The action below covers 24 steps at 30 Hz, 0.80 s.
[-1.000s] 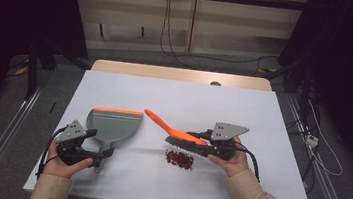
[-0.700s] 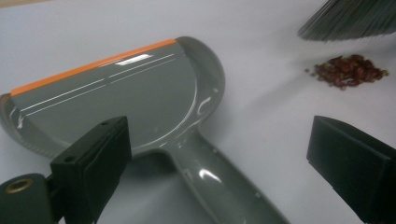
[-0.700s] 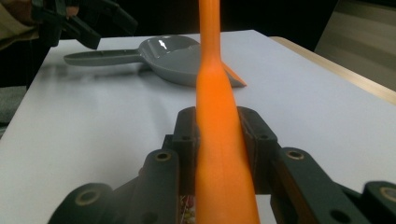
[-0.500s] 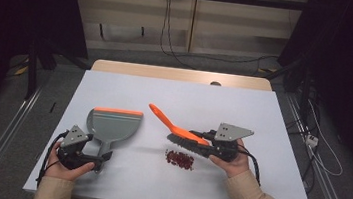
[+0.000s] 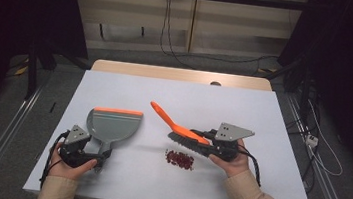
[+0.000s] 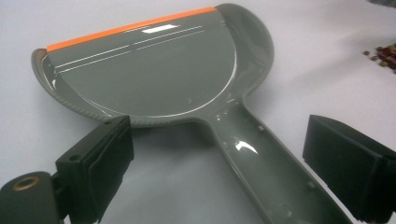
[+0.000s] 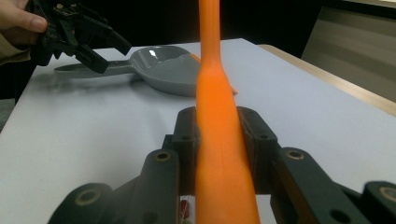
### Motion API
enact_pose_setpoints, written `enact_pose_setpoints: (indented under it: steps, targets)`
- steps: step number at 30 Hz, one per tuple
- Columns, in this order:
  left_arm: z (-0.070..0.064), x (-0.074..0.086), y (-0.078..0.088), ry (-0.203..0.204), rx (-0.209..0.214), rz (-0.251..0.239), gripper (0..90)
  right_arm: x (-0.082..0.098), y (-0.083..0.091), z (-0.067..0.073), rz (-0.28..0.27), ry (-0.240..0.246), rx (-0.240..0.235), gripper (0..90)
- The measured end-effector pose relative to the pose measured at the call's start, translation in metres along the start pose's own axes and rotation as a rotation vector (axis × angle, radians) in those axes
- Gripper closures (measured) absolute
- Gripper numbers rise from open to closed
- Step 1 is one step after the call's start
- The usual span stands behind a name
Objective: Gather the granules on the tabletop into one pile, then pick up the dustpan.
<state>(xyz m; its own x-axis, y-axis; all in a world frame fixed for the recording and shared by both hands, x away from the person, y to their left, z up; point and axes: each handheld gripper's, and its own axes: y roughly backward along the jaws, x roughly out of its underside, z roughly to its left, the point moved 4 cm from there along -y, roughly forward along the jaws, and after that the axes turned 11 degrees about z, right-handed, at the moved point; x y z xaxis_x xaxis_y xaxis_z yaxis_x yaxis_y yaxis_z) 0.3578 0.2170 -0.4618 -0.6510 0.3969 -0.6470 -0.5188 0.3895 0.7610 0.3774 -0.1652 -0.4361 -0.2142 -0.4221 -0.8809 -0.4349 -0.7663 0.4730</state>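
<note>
We find no readable text, label, brand, number or sign anywhere in these views; nothing is printed on the dustpan [image 6: 154,70], the brush [image 7: 219,135] or the table [image 5: 263,119].

The dustpan [image 5: 111,125] lies flat on the table [image 5: 263,114], its orange lip facing the far edge. All the tabletop beyond that lip is bare, so a hand could pass there freely. To the right of the dustpan a bare strip runs up to the brush [image 5: 181,129], whose handle slants up over the table and blocks that side. Right of the dustpan's handle, nearer the person, a small heap of red crumbs [image 5: 179,158] lies in the way. The dustpan's handle lies between the open jaws of the left gripper [image 5: 88,156], with room on both sides.
</note>
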Motion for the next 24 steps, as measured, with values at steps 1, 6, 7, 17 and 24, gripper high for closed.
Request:
enact_pose_setpoints:
  steps: [1,6,7,17,24]
  targets:
    - [0.0,0.0,0.0,-0.004,-0.006,0.007,8.5,0.0,0.0,0.0,0.0,-0.006,0.001,71.2]
    - [0.0,0.002,-0.001,0.014,-0.015,0.013,8.4,0.001,0.002,-0.001,-0.002,-0.012,0.006,71.2]
    - [-0.001,0.002,-0.001,0.015,-0.017,0.014,8.5,0.001,0.002,0.0,0.001,-0.01,0.003,71.2]
    - [0.011,0.007,0.005,0.032,-0.055,0.034,12.2,0.002,0.002,0.0,0.006,-0.04,0.014,71.2]
    - [0.022,0.006,0.008,0.016,-0.058,0.026,22.5,0.003,0.005,-0.003,-0.001,-0.059,0.021,71.2]
